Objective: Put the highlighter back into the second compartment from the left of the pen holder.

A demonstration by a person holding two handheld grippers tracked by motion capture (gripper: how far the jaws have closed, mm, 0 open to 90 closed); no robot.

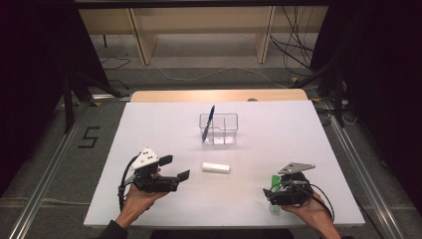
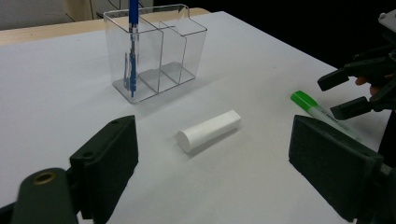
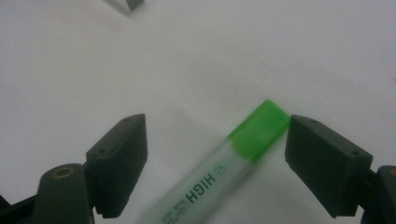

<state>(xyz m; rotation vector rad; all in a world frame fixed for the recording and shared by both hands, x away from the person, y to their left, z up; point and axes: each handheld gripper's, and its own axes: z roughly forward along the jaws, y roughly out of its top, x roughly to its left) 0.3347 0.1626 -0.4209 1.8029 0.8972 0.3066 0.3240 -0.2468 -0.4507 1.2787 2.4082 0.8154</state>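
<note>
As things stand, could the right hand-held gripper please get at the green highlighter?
Probably yes: the right hand-held gripper is open, and the green highlighter lies between its jaws on the bare table.

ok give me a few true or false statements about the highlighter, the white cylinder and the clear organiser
1. The green-capped translucent highlighter lies on the white table between the open jaws of the right hand-held gripper. True.
2. The white cylinder stands upright inside the clear plastic organiser. False: it lies on its side on the table, apart from the organiser.
3. A blue pen stands in an end compartment of the organiser. True.
4. The left hand-held gripper is shut on the cylinder. False: its jaws are wide open, and the cylinder lies beyond them, untouched.
5. The highlighter is already in the organiser. False: it is on the table.
</note>
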